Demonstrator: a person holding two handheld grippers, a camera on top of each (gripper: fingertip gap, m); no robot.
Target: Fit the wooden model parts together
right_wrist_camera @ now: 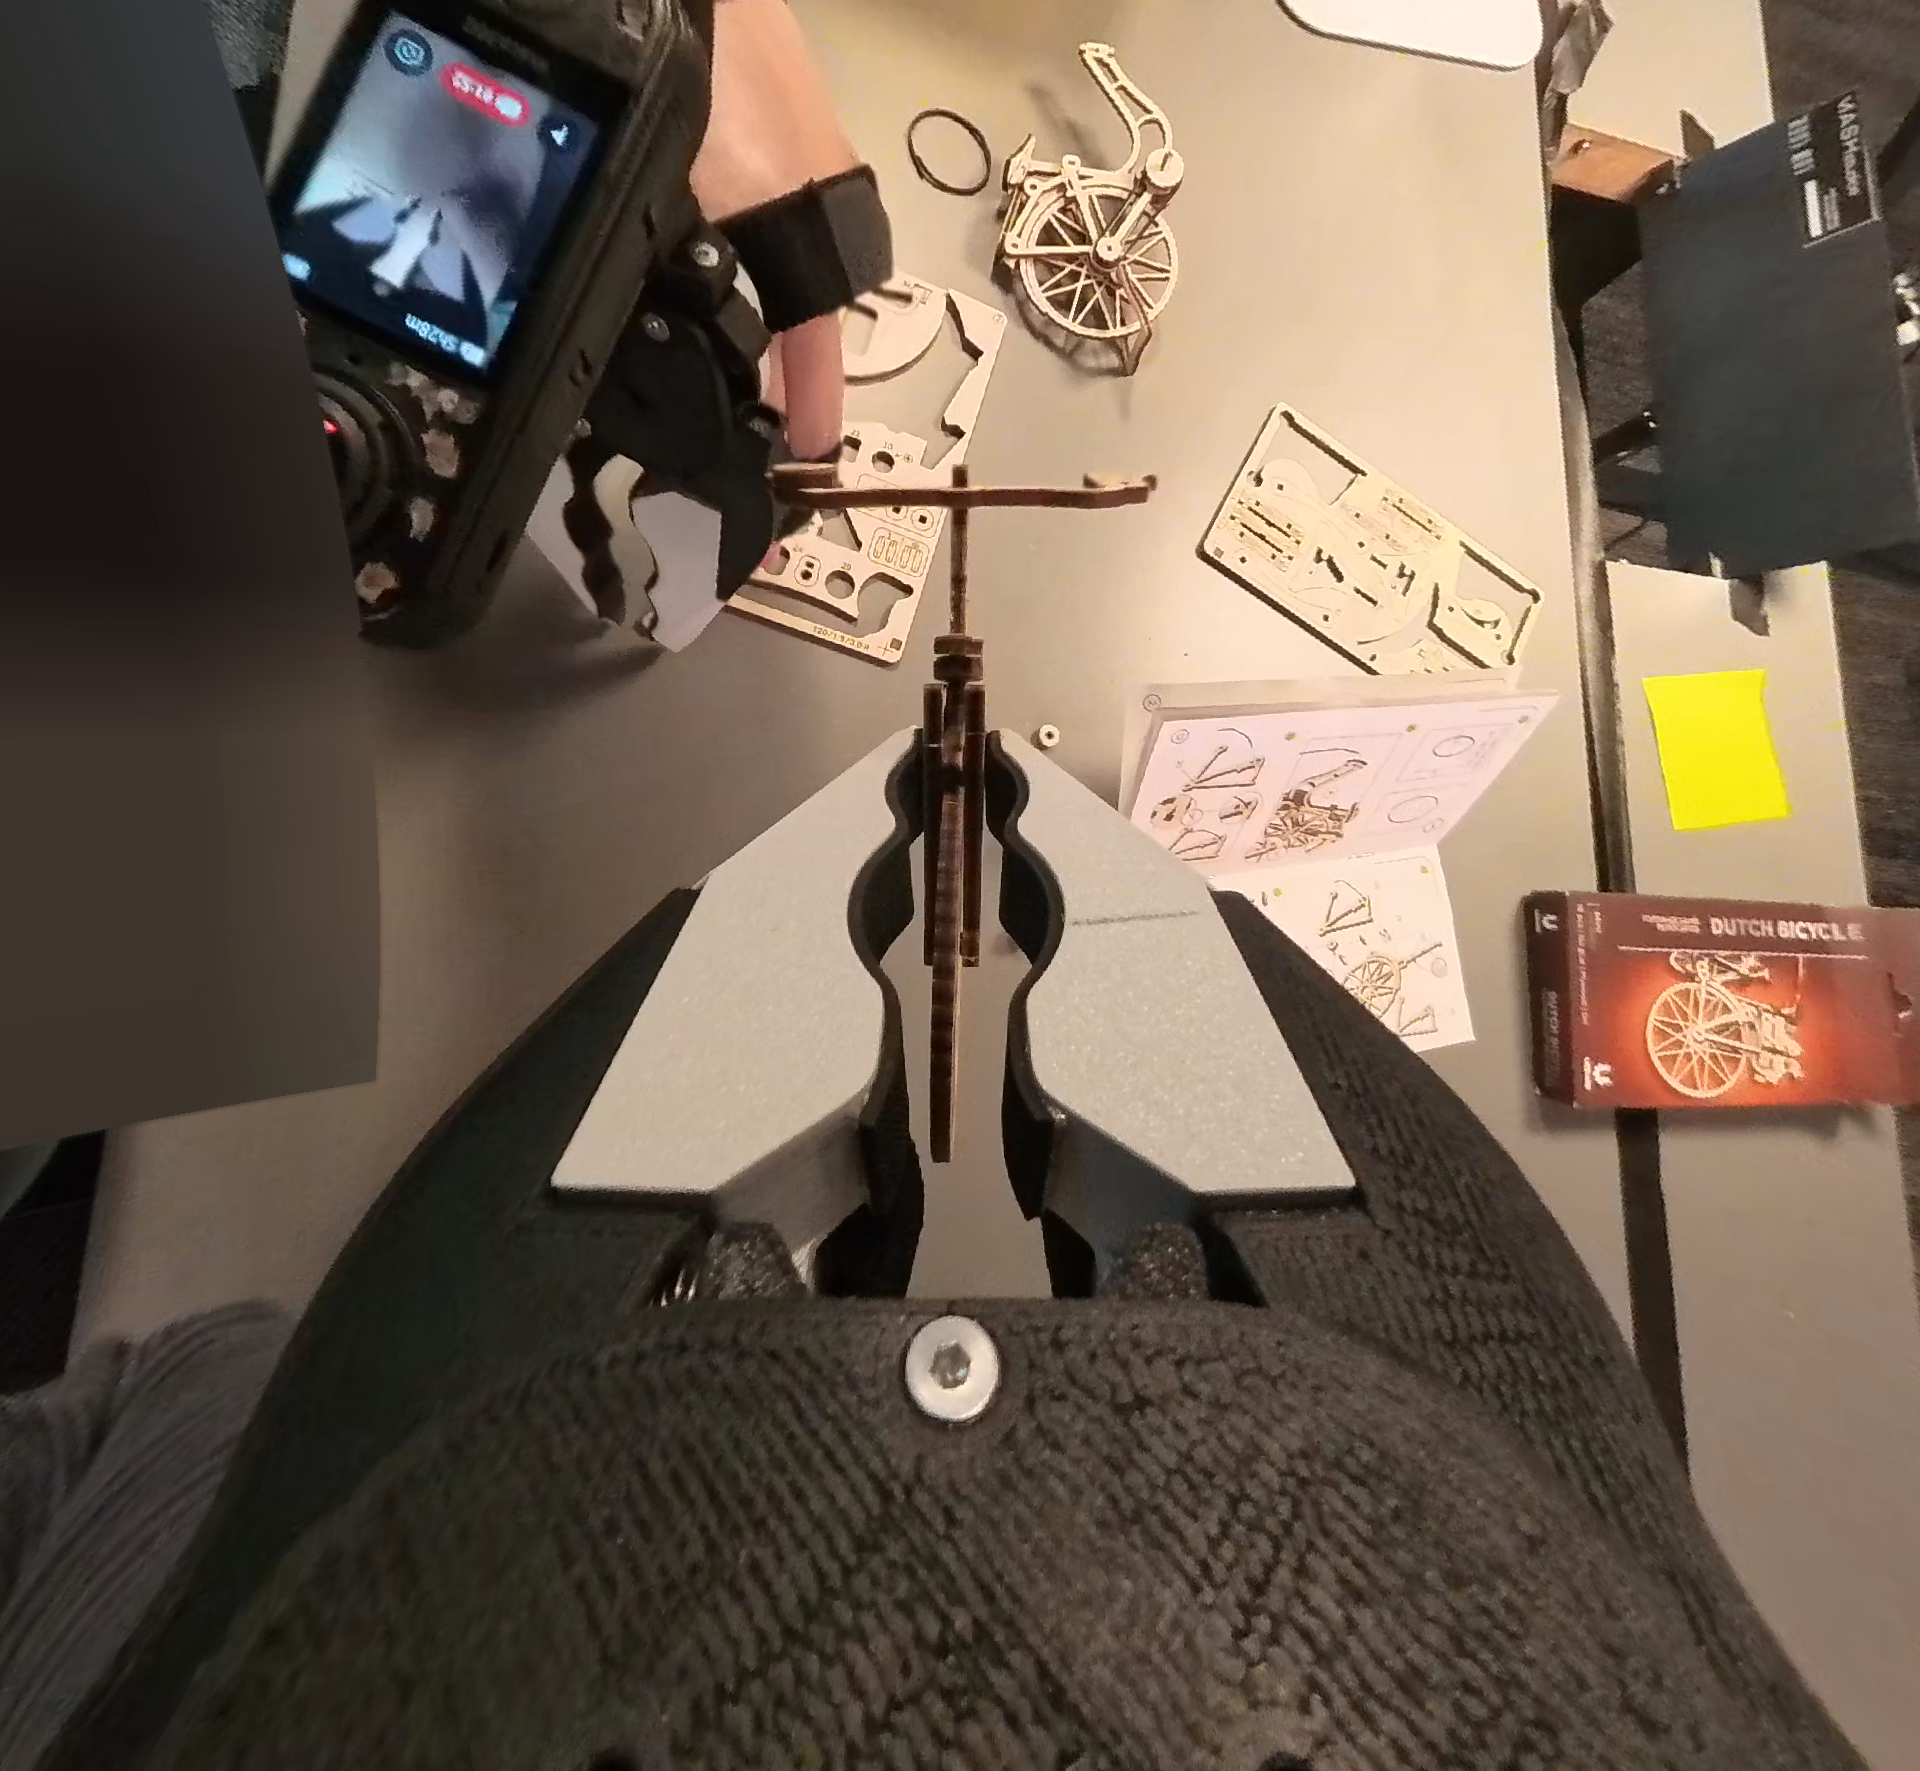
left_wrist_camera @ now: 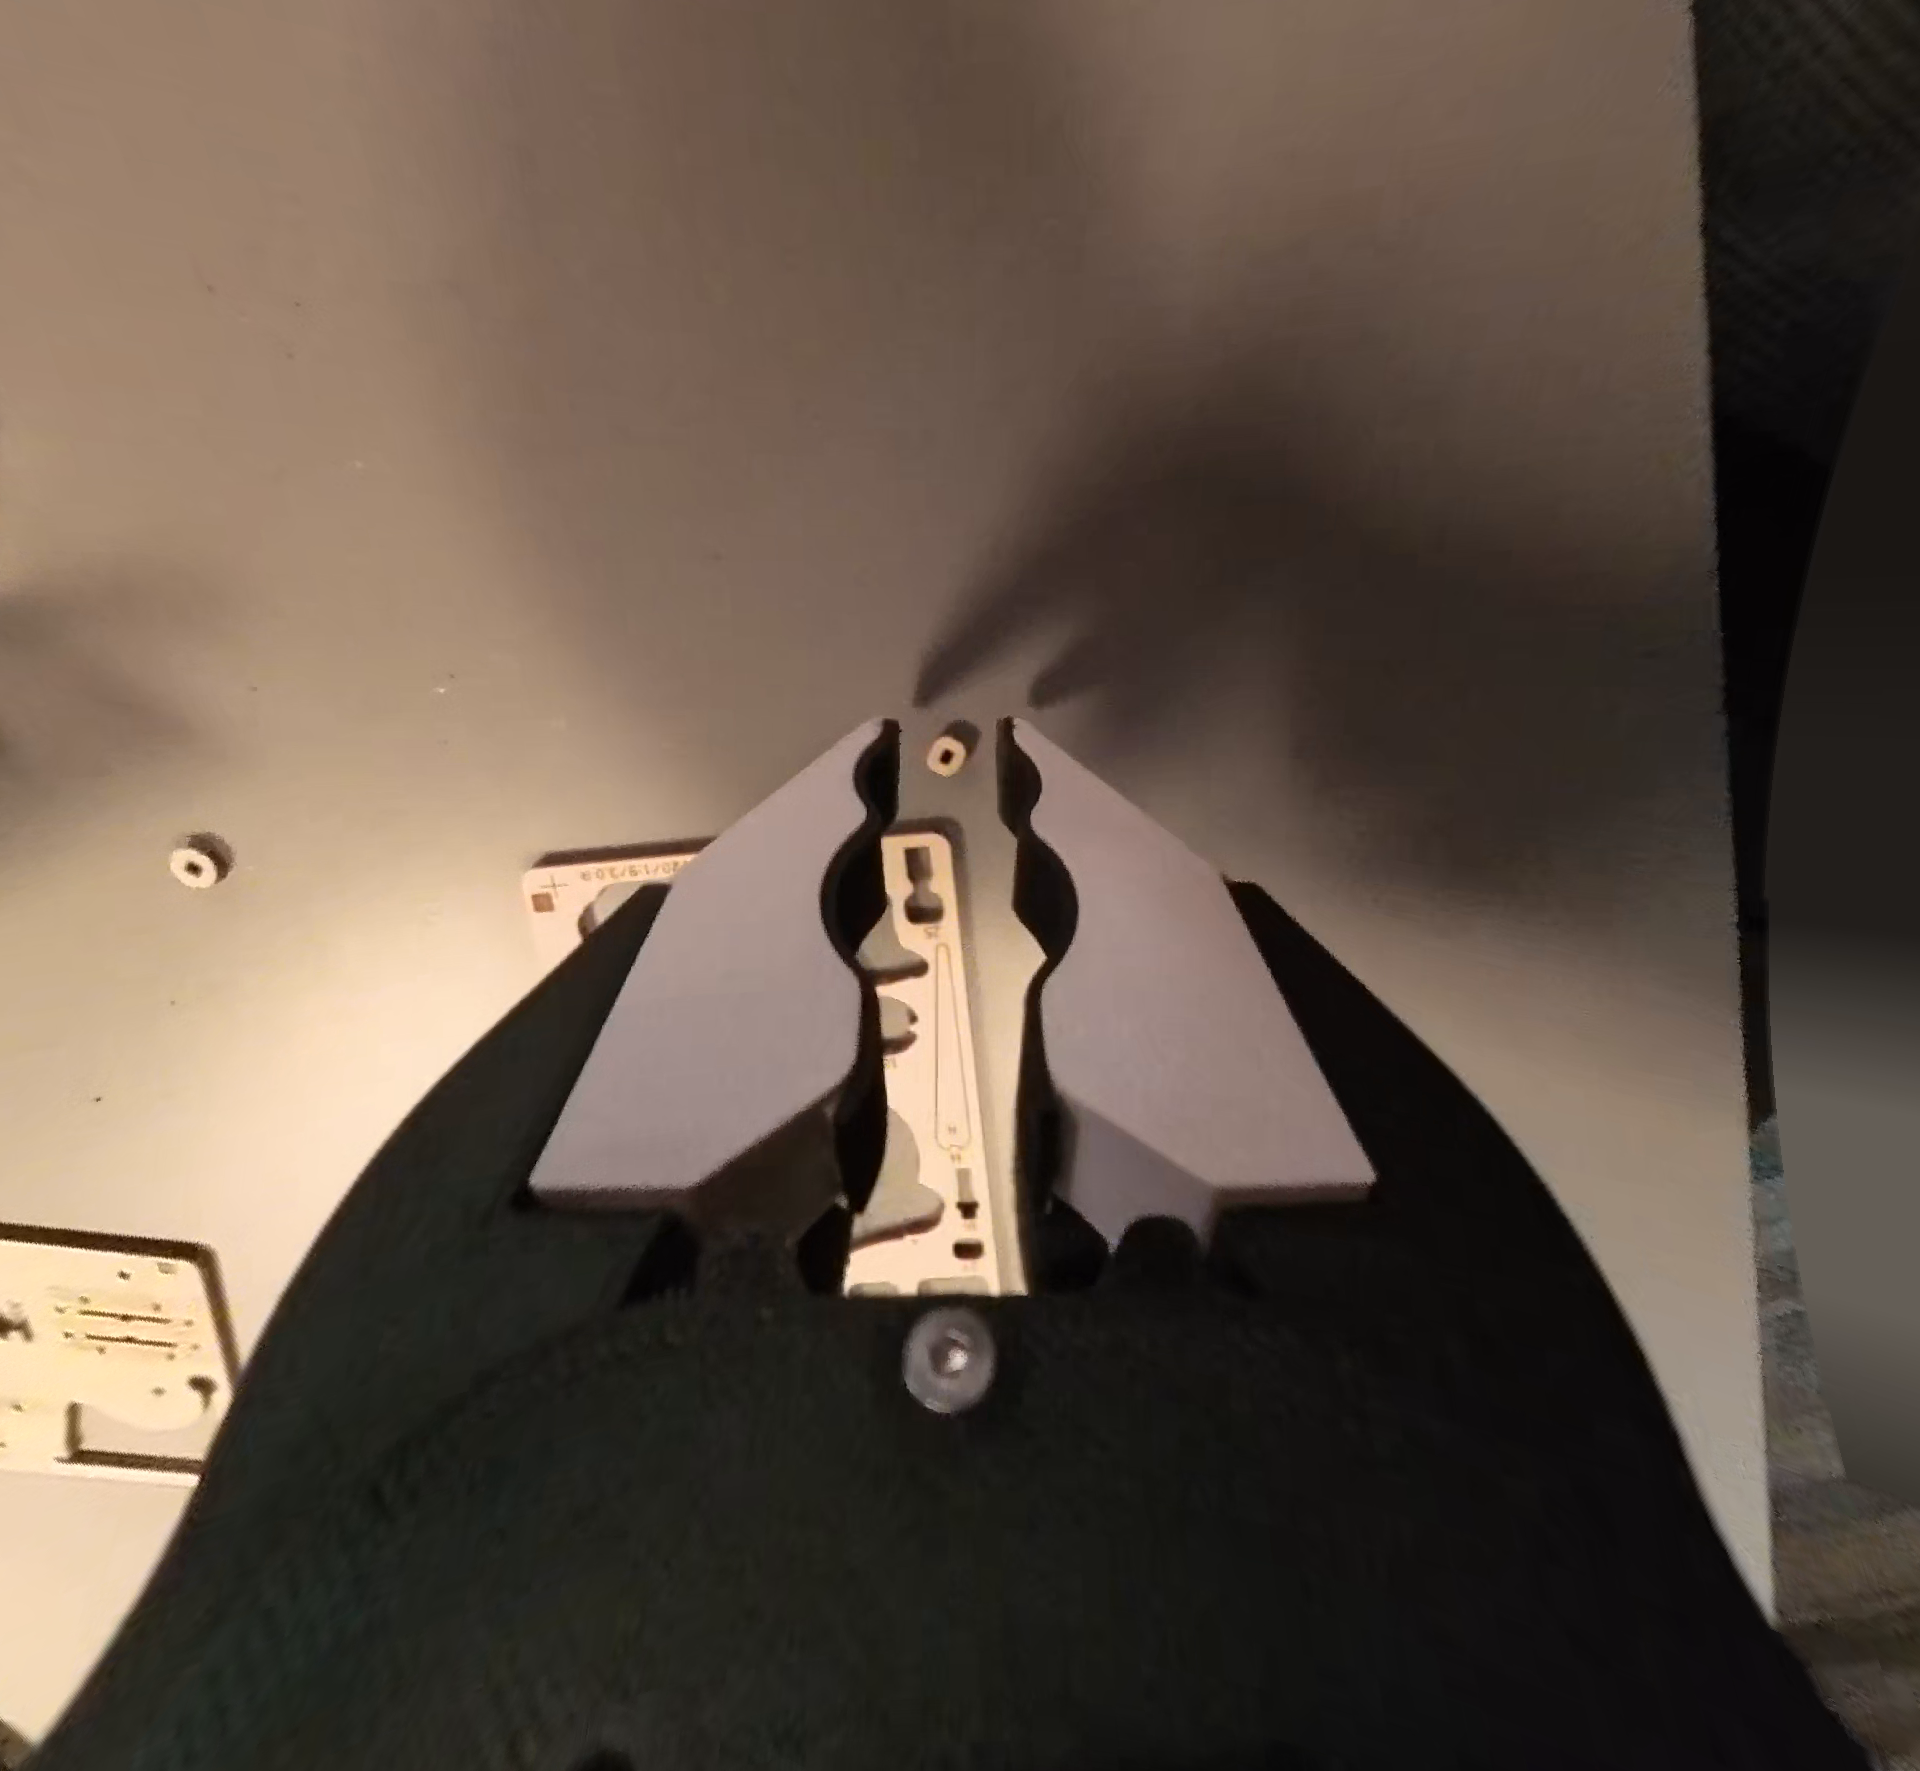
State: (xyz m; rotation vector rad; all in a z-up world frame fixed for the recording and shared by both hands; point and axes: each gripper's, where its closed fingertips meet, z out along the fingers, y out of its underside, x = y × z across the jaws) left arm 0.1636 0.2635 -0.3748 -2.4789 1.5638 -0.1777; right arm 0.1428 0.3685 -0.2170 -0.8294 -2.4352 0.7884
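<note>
My right gripper (right_wrist_camera: 951,734) is shut on a dark wooden wheel-and-fork part (right_wrist_camera: 948,942), seen edge on and held above the grey table (right_wrist_camera: 1091,1306). Its stem rises to a thin crossbar, the handlebar (right_wrist_camera: 1029,495). My left gripper (right_wrist_camera: 655,625) hangs at the upper left over a wooden part sheet (right_wrist_camera: 894,578), with the handlebar's left end close to it. In the left wrist view my left gripper (left_wrist_camera: 948,734) is open and empty, and a small wooden ring (left_wrist_camera: 948,747) lies on the table between its tips. A half-built wooden bicycle (right_wrist_camera: 1091,235) lies farther back.
Another part sheet (right_wrist_camera: 1371,537), an instruction booklet (right_wrist_camera: 1330,765), a brown box (right_wrist_camera: 1714,994) and a yellow note (right_wrist_camera: 1714,745) lie to the right. A black rubber band (right_wrist_camera: 948,150) and a small ring (right_wrist_camera: 1046,735) lie on the table. A second ring (left_wrist_camera: 192,861) lies left. Across from one pair of fingers to the other is roughly 20 centimeters. The half-built wooden bicycle (right_wrist_camera: 1091,235) lies some 25 centimeters from my left tips, 30 centimeters from my right tips.
</note>
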